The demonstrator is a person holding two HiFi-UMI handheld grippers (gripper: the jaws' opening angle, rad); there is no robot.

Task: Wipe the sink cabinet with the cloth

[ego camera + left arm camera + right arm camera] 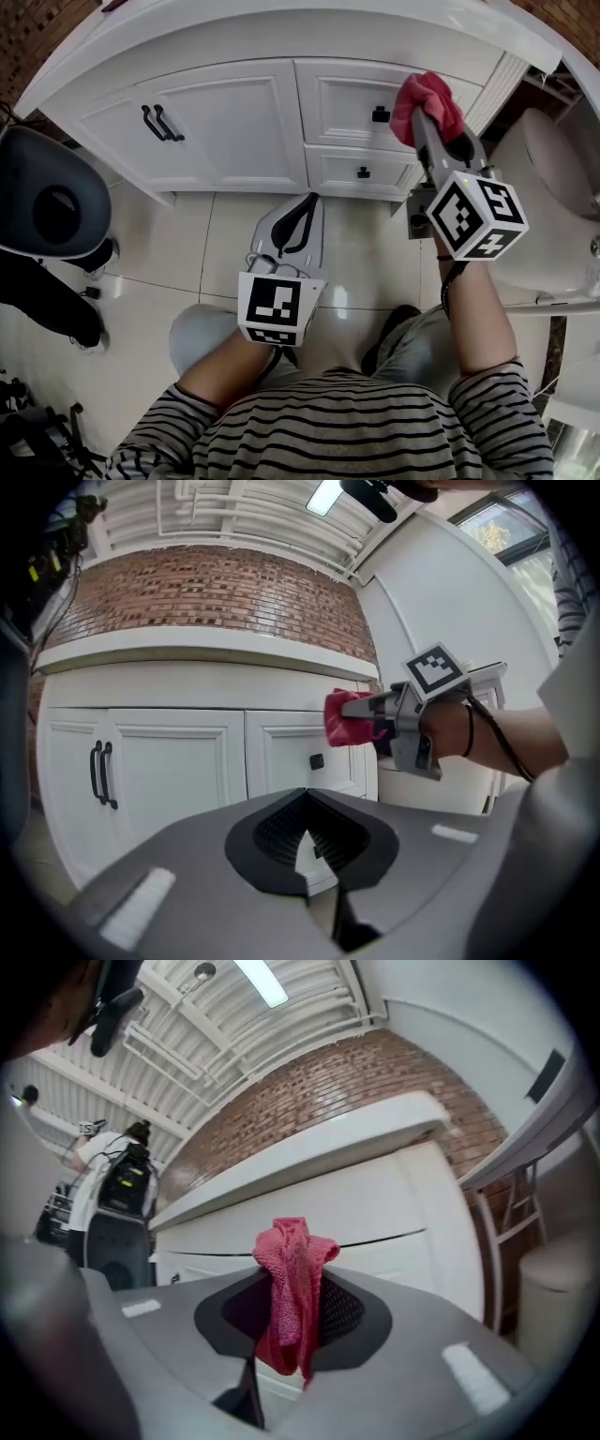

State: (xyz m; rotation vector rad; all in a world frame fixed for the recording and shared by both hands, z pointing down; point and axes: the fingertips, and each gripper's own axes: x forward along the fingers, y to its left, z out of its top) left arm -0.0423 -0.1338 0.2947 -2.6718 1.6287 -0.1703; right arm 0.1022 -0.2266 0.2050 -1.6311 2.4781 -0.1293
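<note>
**Sink cabinet, cloth, two hand-held grippers: record of state**

**Head view.**
- Cloth (427,105): red, bunched, clamped at the tip of the right gripper (431,127). It sits over the cabinet's (234,122) upper drawer, just right of its black knob (380,114). Contact with the drawer front cannot be told.
- Right gripper: long axis runs from the marker cube up towards the cabinet, cloth leading.
- Left gripper (305,208): lower, over the tiled floor (169,253), well apart from the cloth and pointing at the cabinet.
- Cabinet: white. Two doors with paired black handles (161,123) on the left and two drawers on the right, all shut, contents hidden.
- Toilet (553,187): just right of the cabinet.

**Left gripper view.**
- Jaws pressed together, nothing between them.
- Cloth seen side-on ahead of the right gripper's fingers, level with the upper drawer, above the knob.
- Brick wall (216,592) above the counter (187,649).

**Right gripper view.**
- Jaws clenched on the cloth.
- Cloth's long axis stands upright between the pads. A crumpled top pokes past the jaw tips and a narrower tail hangs below.
- White drawer fronts lie close behind.
</note>
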